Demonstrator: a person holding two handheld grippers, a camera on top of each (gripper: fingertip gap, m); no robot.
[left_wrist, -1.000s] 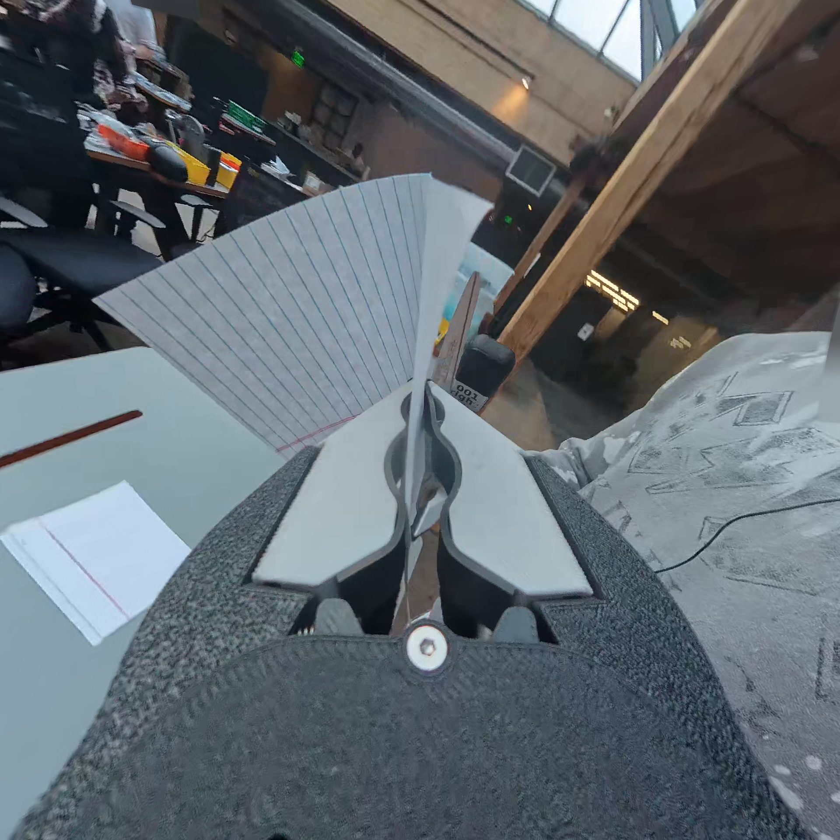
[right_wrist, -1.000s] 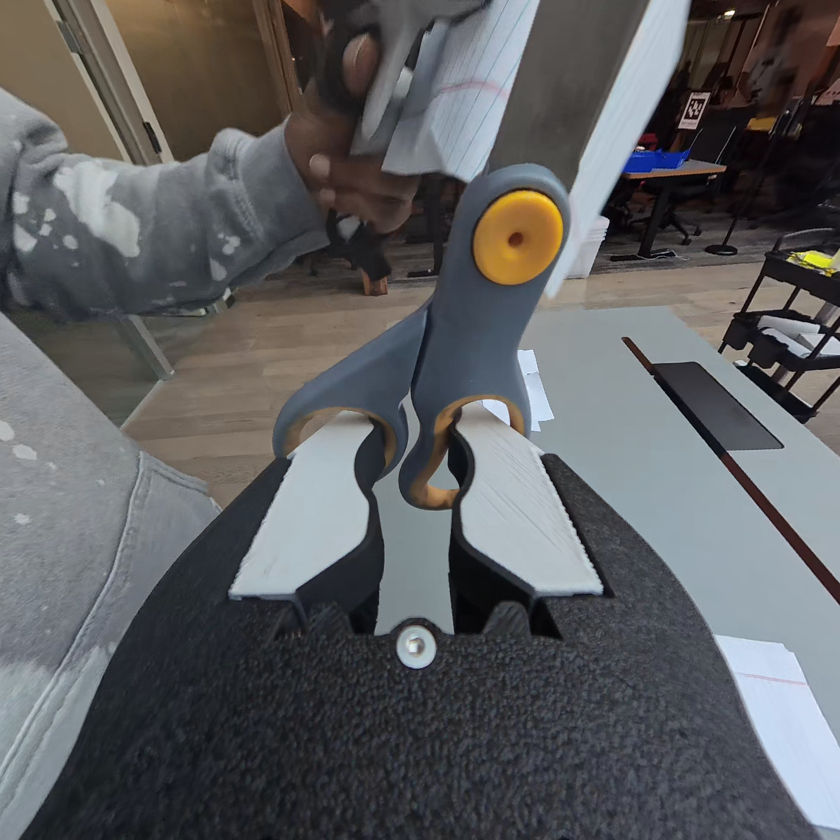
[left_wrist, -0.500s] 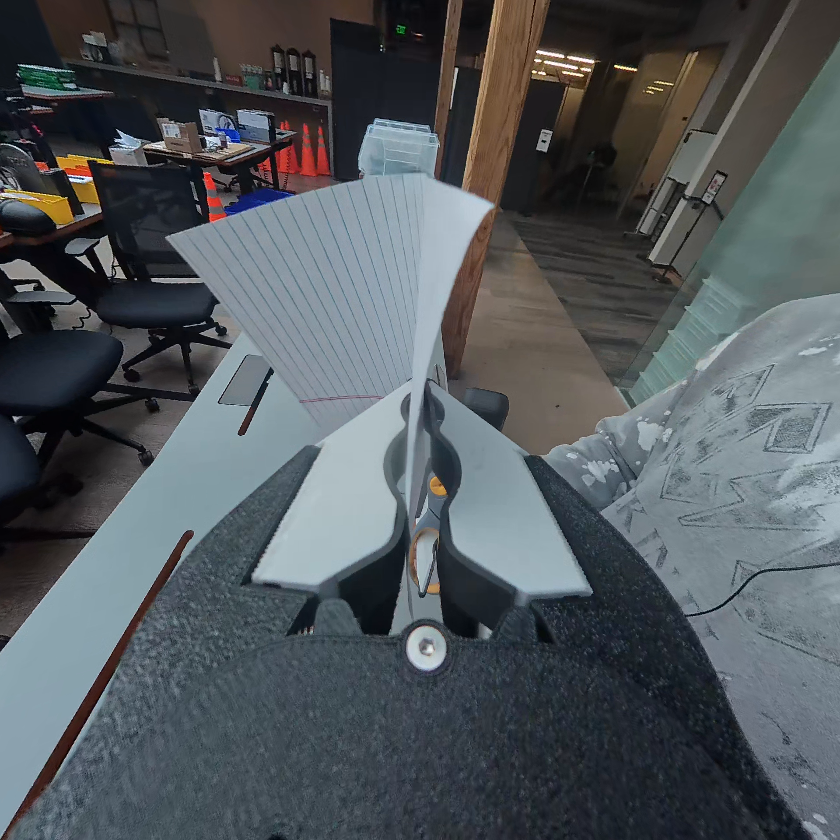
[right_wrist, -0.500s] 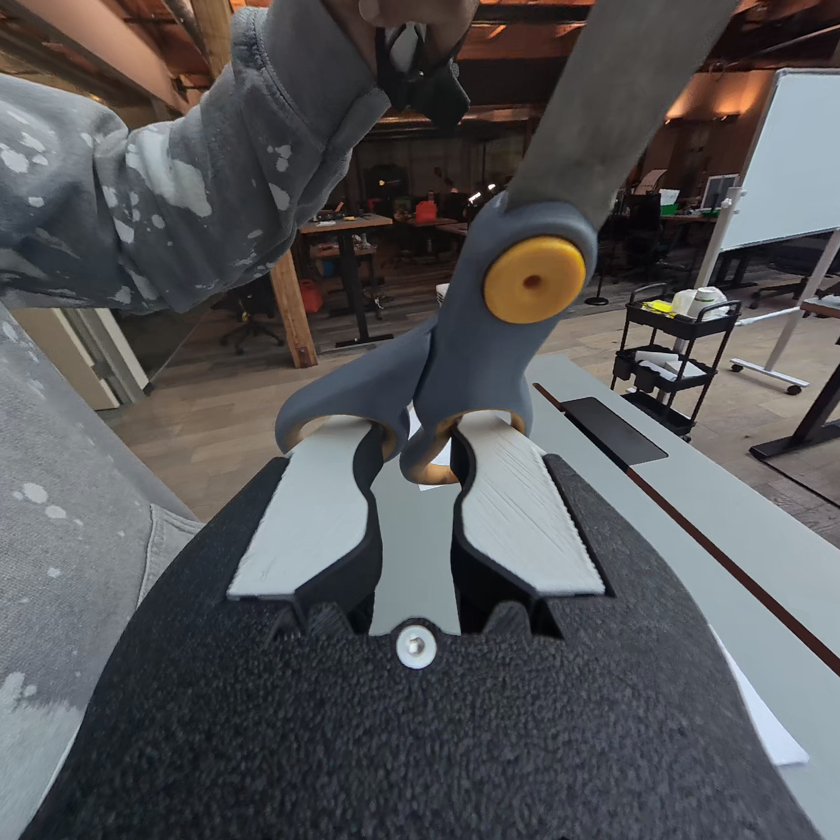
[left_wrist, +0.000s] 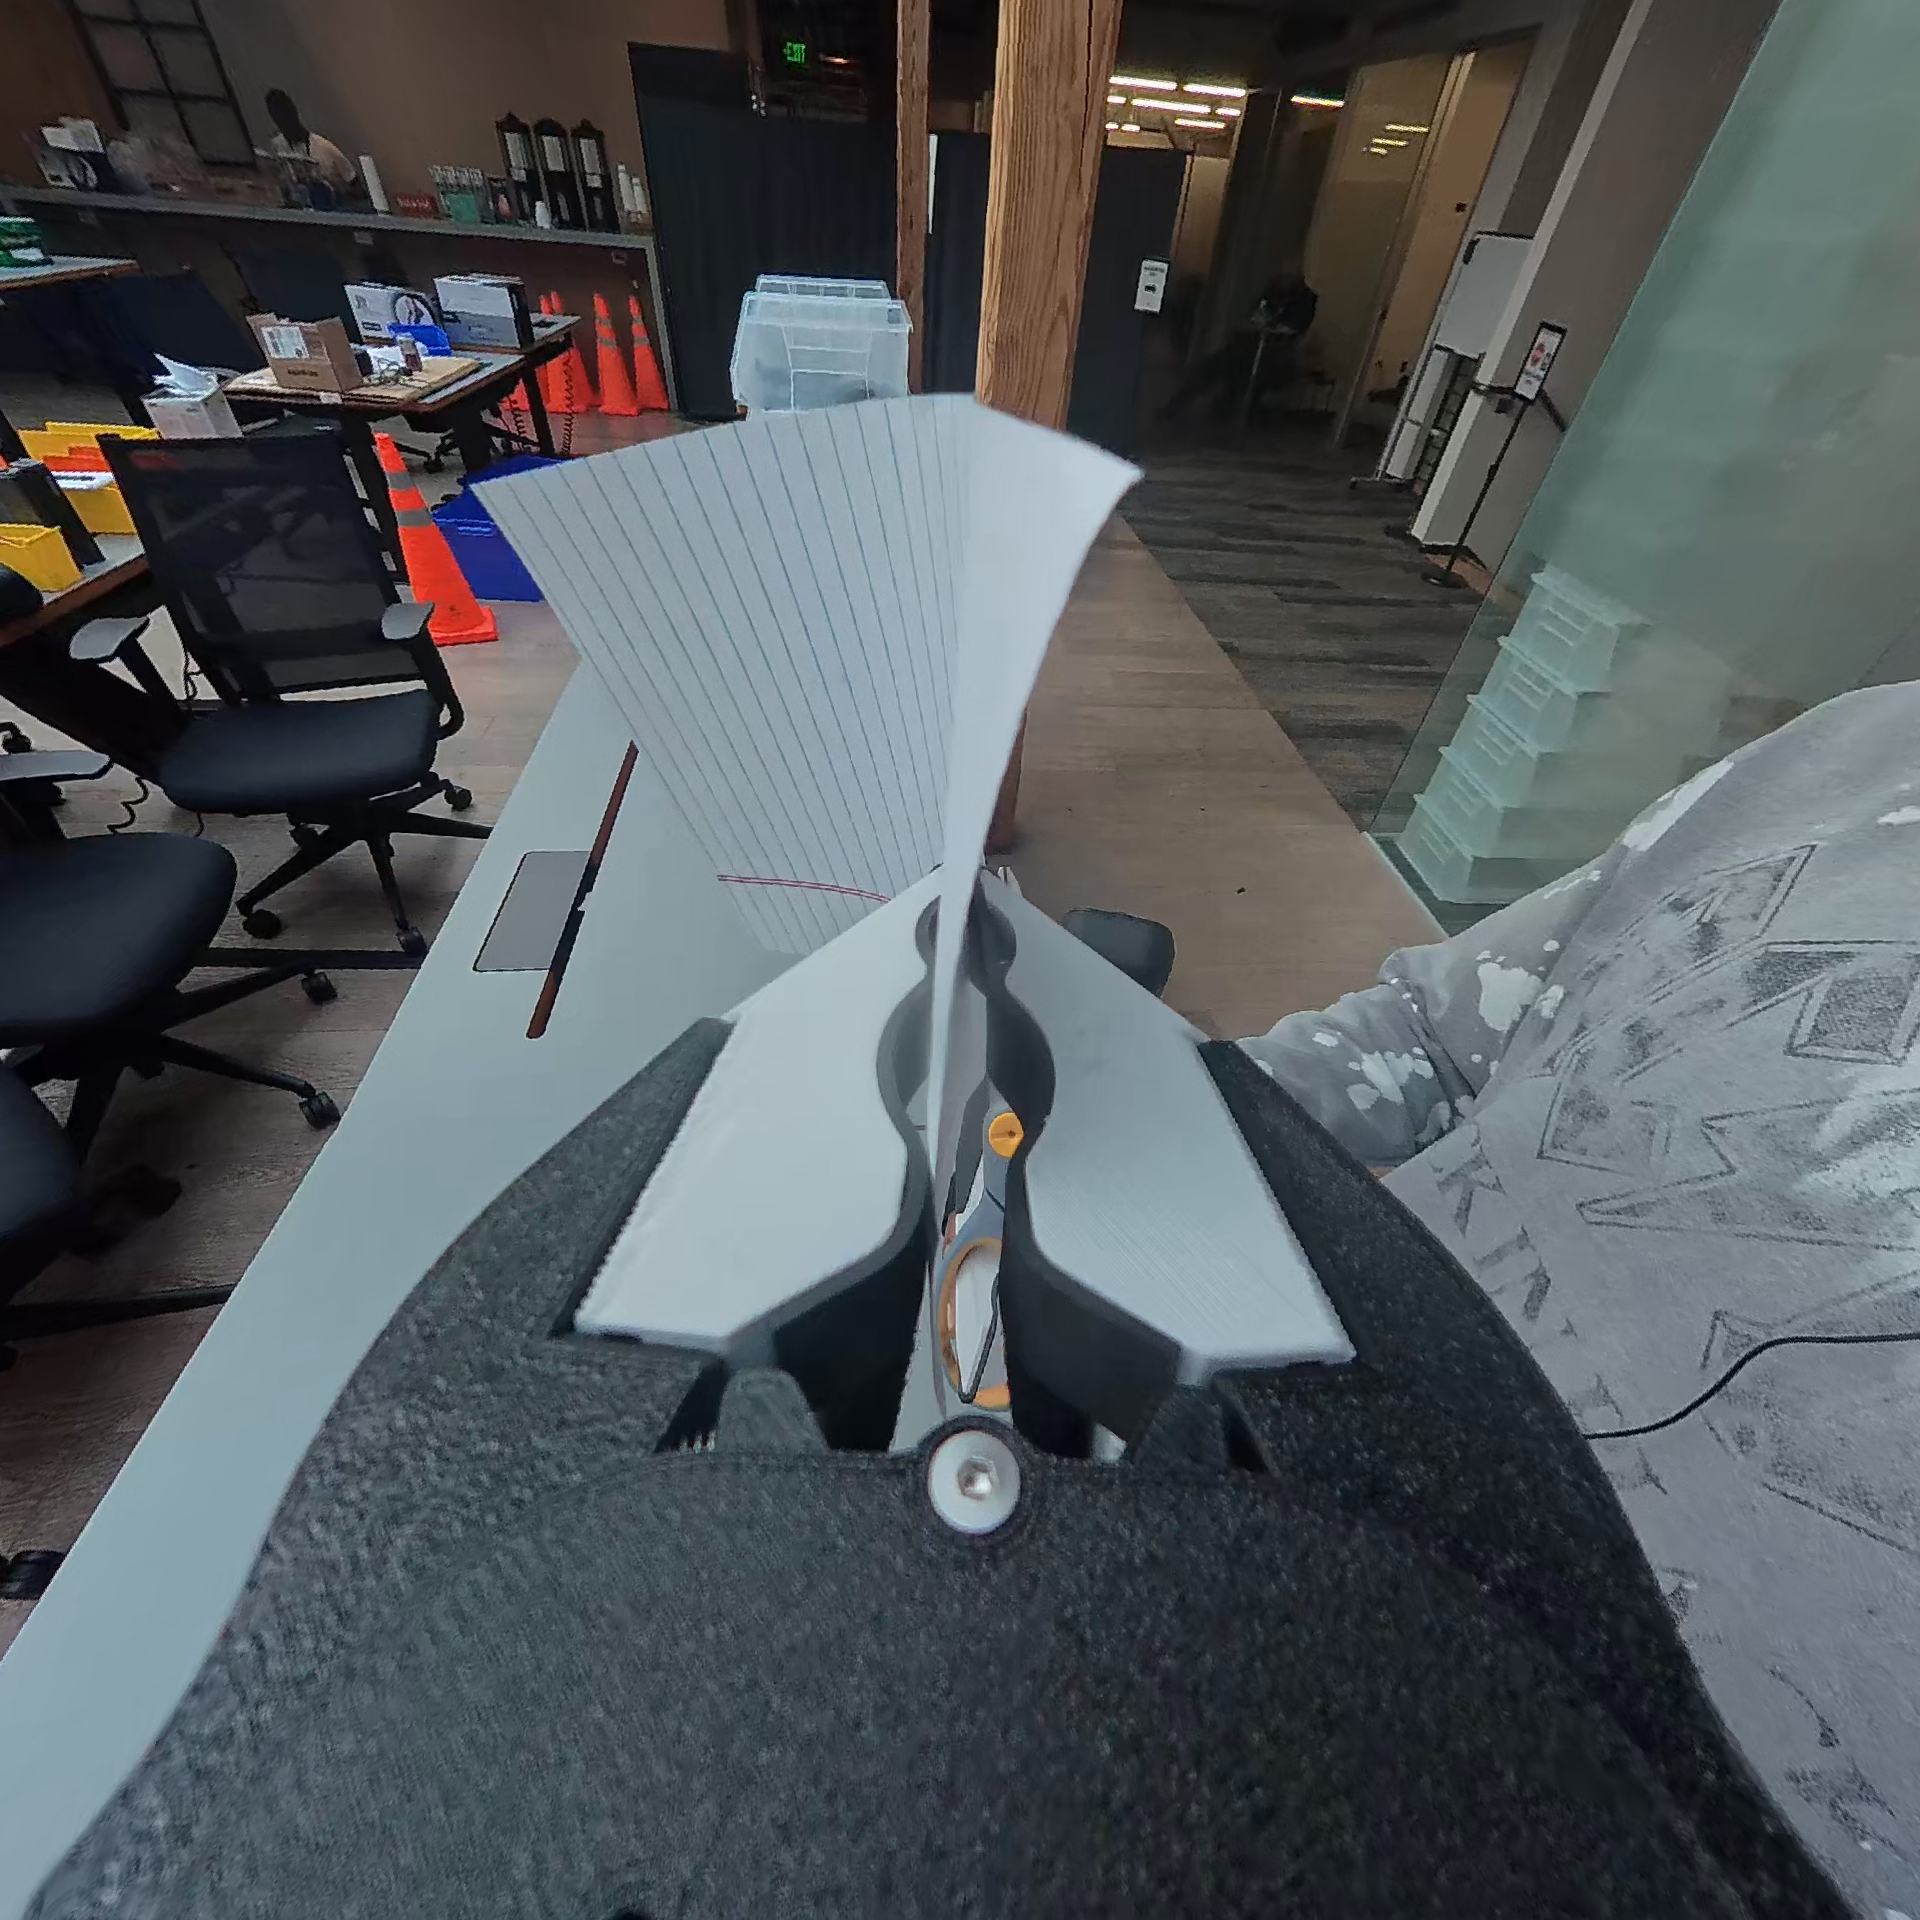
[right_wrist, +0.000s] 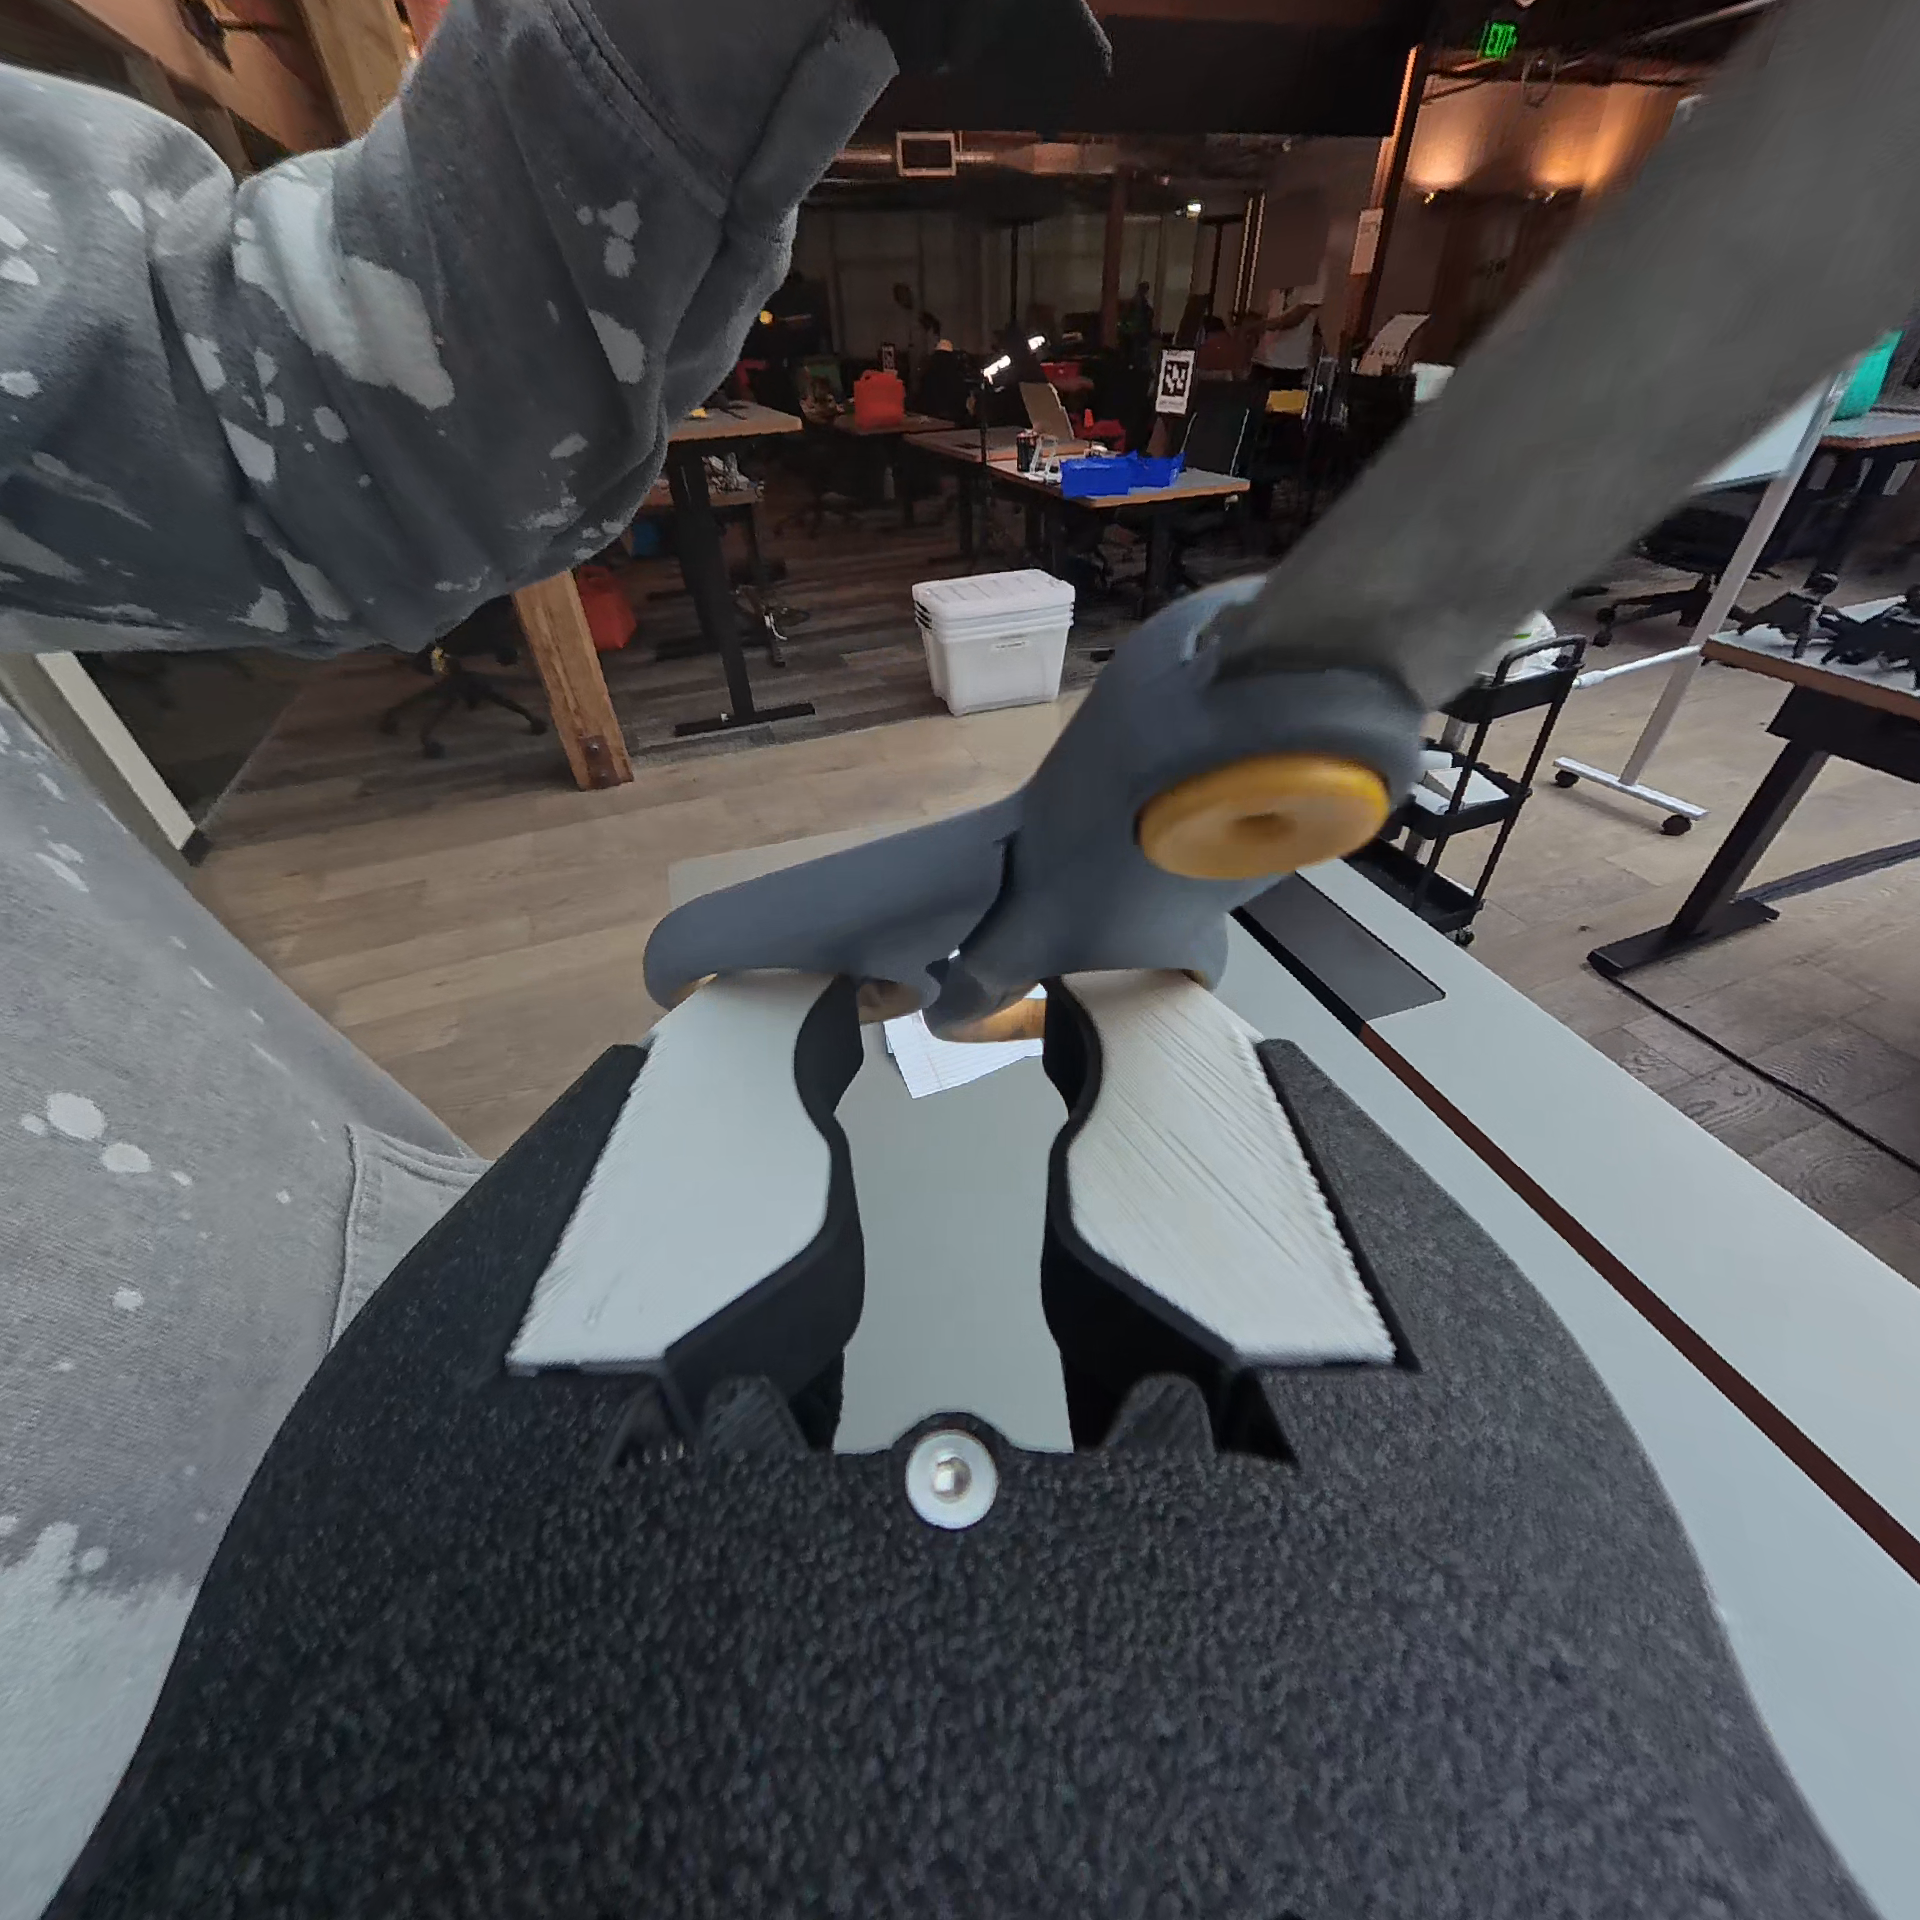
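Note:
My left gripper (left_wrist: 961, 920) is shut on the bottom edge of a white lined paper sheet (left_wrist: 810, 644). The sheet stands upright and curls above the grey table (left_wrist: 416, 1091). Grey scissors with orange trim (left_wrist: 982, 1226) show through the gap below the fingers. In the right wrist view my right gripper (right_wrist: 951, 997) has its fingers in the handle loops of these scissors (right_wrist: 1091, 862). The scissors tilt right, and the blade (right_wrist: 1558, 416) points to the upper right. A person's grey spotted sleeve (right_wrist: 364, 343) crosses the upper left. The held sheet is out of the right view.
Small paper pieces (right_wrist: 956, 1055) lie on the table (right_wrist: 1558, 1299) ahead. Black office chairs (left_wrist: 291, 727) and orange cones (left_wrist: 426, 561) stand left of the table. A wooden post (left_wrist: 1049, 208), a glass wall (left_wrist: 1714, 520), a black cart (right_wrist: 1486, 790) and white bins (right_wrist: 997, 639) stand around.
Both views swung round. The scissors tipped from upright to leaning right. The held sheet left the right view. The left gripper lowered from facing the ceiling to looking along the table.

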